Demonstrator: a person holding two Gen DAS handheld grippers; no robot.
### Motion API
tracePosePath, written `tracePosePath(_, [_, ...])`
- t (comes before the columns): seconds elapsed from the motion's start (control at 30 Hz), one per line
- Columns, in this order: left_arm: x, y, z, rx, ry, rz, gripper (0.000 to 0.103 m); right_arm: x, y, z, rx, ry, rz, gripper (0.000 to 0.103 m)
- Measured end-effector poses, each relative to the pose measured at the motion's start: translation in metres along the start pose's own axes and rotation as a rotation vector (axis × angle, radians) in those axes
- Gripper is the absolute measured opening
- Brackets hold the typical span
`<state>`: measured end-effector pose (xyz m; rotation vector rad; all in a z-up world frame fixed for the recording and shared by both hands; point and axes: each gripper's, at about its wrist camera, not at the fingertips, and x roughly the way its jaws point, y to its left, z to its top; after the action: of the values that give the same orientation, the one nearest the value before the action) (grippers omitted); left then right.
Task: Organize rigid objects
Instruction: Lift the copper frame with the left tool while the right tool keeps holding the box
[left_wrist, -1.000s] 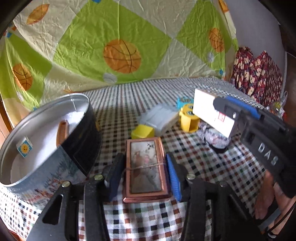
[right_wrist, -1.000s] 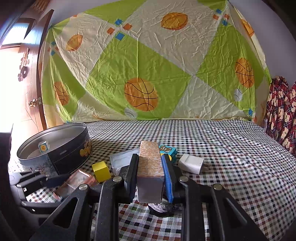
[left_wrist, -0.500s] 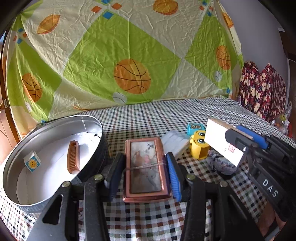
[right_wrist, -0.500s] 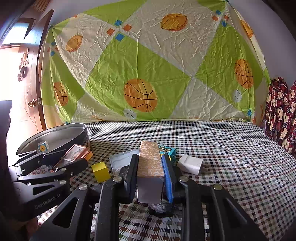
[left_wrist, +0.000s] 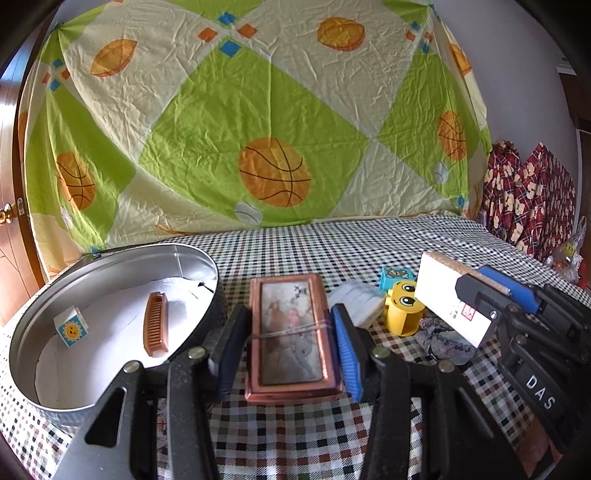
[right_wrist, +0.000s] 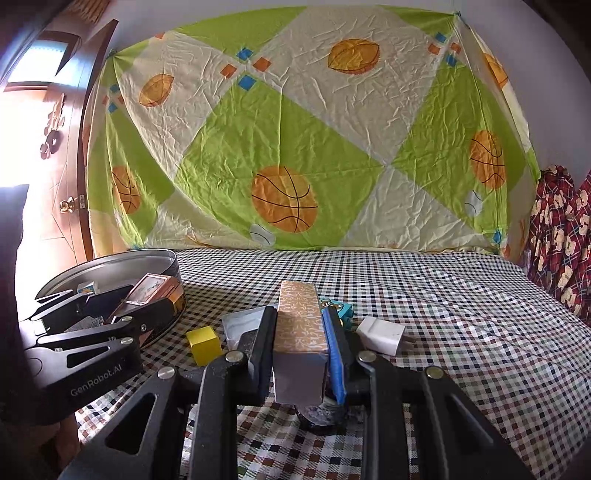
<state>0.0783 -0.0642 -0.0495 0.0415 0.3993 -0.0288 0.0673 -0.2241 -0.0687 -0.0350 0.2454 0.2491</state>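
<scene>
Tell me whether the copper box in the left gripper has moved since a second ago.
Yes. In the right wrist view, the copper box has risen from beside the yellow cube toward the round tin, now at its rim.

We look low and close along each gripper's fingers toward the basketball sheet (left_wrist: 275, 171). Both views share the checked cloth (right_wrist: 461, 332) and round tin (left_wrist: 110, 258); the left wrist camera sits nearer the tin.
</scene>
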Motion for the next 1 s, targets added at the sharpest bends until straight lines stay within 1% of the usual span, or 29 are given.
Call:
tracePosePath(0.27, [-0.007, -0.004, -0.001, 0.021, -0.041, 0.012, 0.045, -0.004, 0.002, 0.0, -0.01, -0.024, 0.0, 0.028])
tracePosePath(0.53, [-0.014, -0.001, -0.003, 0.008, -0.079, 0.015, 0.045, -0.01, 0.004, -0.002, -0.023, -0.058, 0.003, 0.028])
tracePosePath(1.0, [-0.022, 0.004, -0.004, -0.02, -0.133, 0.016, 0.045, -0.014, 0.006, -0.002, -0.033, -0.086, 0.0, 0.028])
